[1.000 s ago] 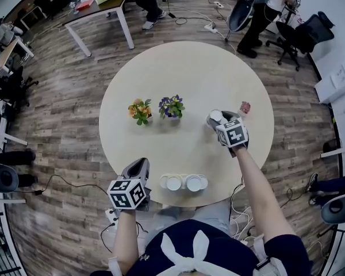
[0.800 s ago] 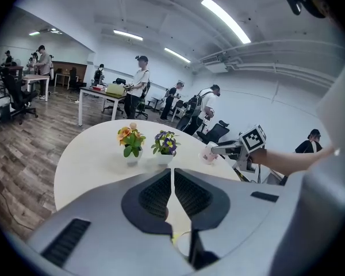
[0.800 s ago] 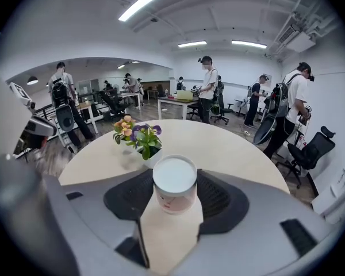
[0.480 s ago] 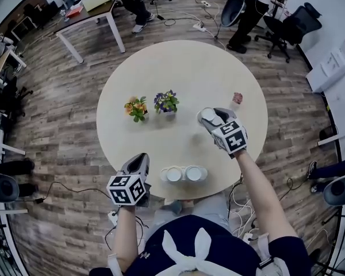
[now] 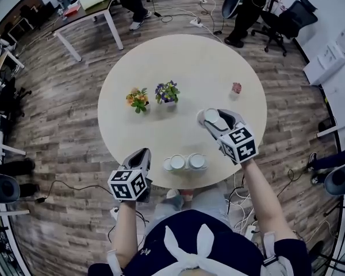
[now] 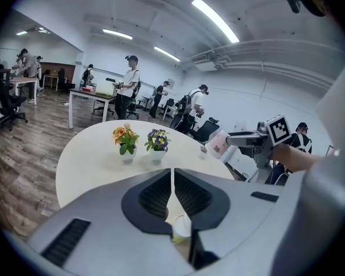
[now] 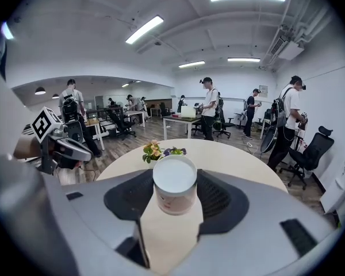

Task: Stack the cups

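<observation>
Cups sit closest to me: two white cups (image 5: 174, 163) stand upright, mouths up, side by side at the near edge of the round, pale counter (image 5: 184, 62). They are so close that I cannot tell whether they touch. Just to their left is my left gripper (image 5: 142, 153), over the counter's rim. Its jaws are pressed together with nothing between them. In the left gripper view, the rim of one of those cups shows just below the tips of that gripper.

Farther in and to the right, my right gripper (image 5: 217, 121) is held up above the counter. Its jaws are spread wide and pinch a third cup (image 7: 174, 197) by its sides, the pads bearing on its wall. That cup is white with a pinkish print, and its open mouth faces away from me. From the left gripper view it hangs clear of the counter top, apart from the other two.

Past the middle of the counter stand two small pots near each other, orange flowers (image 5: 138, 99) on the left and purple flowers (image 5: 167, 92) on the right. A small pink object (image 5: 236, 88) lies well apart from them toward the right rim.

Beyond the counter are a wooden floor (image 5: 57, 96), a desk (image 5: 86, 10) at the upper left, people (image 7: 209, 105) standing about, and office chairs (image 5: 287, 19) at the upper right.
</observation>
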A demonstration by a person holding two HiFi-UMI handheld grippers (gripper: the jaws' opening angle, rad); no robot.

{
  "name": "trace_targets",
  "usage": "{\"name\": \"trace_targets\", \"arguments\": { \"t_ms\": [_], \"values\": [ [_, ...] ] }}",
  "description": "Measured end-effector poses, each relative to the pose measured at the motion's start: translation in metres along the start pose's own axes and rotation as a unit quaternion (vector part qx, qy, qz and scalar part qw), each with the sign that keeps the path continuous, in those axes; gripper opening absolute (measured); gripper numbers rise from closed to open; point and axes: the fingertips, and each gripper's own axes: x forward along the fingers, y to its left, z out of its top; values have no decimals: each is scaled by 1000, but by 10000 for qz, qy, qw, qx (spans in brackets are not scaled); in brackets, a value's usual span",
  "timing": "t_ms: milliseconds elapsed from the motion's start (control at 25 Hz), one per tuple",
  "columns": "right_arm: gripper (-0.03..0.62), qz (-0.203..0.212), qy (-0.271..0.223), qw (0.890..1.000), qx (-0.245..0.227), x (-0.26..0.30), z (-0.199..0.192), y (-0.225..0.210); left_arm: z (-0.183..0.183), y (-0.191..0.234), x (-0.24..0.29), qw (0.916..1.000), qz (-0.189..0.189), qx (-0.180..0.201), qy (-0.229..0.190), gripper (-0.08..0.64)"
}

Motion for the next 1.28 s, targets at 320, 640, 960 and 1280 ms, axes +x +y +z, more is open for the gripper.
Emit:
{"name": "trace_targets", "arguments": {
  "t_ms": [320, 640, 960, 1280],
  "values": [
    [241, -158, -146, 9997, 116, -33, -7, 28, -8, 0, -15, 9999, -120, 97, 41, 32],
    [241, -87, -191, 9993, 303, -49, -17, 61, -17, 0, -27, 9997, -184, 149, 75, 32],
    [241, -66, -186, 9996, 197, -64, -18, 86, -24, -3, -38, 9995, -269, 164, 74, 34],
    [241, 83, -145, 9998, 99, -71, -16, 112, -31, -8, -44, 9991, -353, 192, 104, 32]
  ]
}}
